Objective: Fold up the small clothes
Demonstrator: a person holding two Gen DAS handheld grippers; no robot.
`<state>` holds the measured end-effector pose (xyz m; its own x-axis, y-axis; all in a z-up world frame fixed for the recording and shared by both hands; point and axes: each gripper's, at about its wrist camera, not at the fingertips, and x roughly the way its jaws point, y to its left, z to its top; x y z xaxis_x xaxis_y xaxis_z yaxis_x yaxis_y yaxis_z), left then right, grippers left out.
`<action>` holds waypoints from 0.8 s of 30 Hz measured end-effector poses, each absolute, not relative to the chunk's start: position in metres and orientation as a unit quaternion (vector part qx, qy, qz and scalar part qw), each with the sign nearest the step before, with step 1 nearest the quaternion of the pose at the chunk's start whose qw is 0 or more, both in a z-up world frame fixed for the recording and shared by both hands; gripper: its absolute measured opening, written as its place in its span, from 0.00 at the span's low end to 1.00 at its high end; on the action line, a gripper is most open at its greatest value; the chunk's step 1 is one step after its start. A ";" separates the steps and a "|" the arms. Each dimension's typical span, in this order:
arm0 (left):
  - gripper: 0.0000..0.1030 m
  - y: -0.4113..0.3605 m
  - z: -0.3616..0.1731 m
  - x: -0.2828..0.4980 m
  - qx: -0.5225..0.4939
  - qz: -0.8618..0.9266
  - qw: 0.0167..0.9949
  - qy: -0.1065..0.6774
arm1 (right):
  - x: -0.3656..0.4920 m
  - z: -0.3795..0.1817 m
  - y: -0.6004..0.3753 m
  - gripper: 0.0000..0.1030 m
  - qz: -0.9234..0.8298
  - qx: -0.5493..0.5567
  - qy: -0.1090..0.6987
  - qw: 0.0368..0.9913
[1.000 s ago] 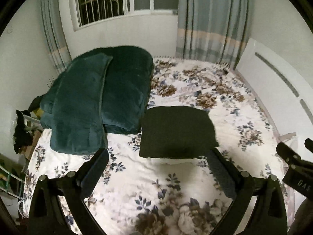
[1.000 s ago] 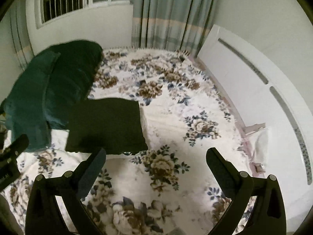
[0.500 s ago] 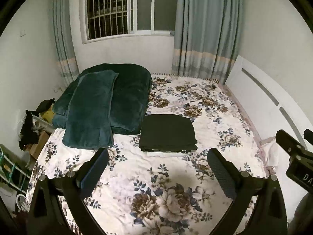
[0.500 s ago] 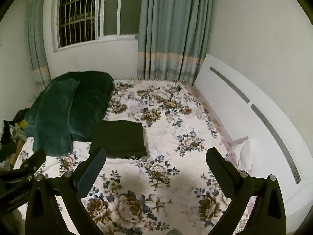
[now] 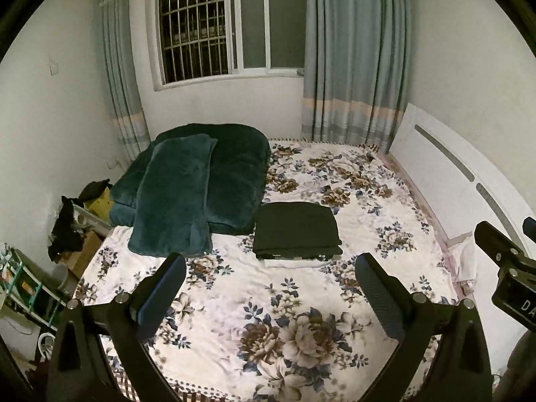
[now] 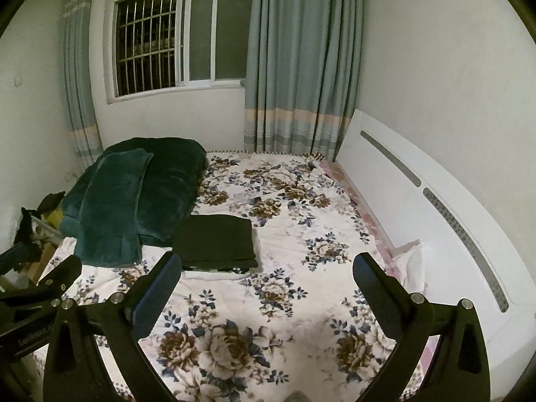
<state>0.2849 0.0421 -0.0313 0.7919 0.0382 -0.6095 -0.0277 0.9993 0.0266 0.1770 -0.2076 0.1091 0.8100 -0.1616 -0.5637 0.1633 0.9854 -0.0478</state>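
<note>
Both tools are held above the near end of a bed (image 5: 361,181) covered with a white floral sheet, and neither touches anything. The left tool (image 5: 269,288) has its two dark fingers spread wide, with nothing between them but the sheet below. The right tool (image 6: 266,288) is likewise spread wide and empty; in the left wrist view part of it shows at the right edge, and in the right wrist view part of the left tool shows at the lower left edge. The task's thing, a folded dark garment (image 5: 296,229), lies flat on the sheet near the middle of the bed, beyond the fingertips of both tools and well apart from them. It forms a neat rectangle with stacked layers showing along its near edge, and it rests on a folded white cloth (image 5: 294,263) whose edge peeks out at the near side. Just to its left lies a large dark teal quilt (image 5: 234,174) with a teal pillow (image 5: 174,197) on top, the quilt's near right corner just beside the garment. A white headboard (image 6: 418,207) runs along the right side of the bed, and grey-blue curtains (image 6: 298,67) and a barred window (image 5: 214,30) stand on the far wall.
</note>
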 end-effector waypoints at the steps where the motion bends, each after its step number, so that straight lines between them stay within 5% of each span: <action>1: 1.00 0.042 -0.030 0.281 0.008 0.018 0.947 0.320 | 0.173 0.111 -0.207 1.00 -0.084 0.002 0.295 0.952; 24: 1.00 0.038 -0.009 0.258 0.002 0.021 0.954 0.298 | 0.155 0.120 -0.219 1.00 -0.071 0.011 0.286 0.955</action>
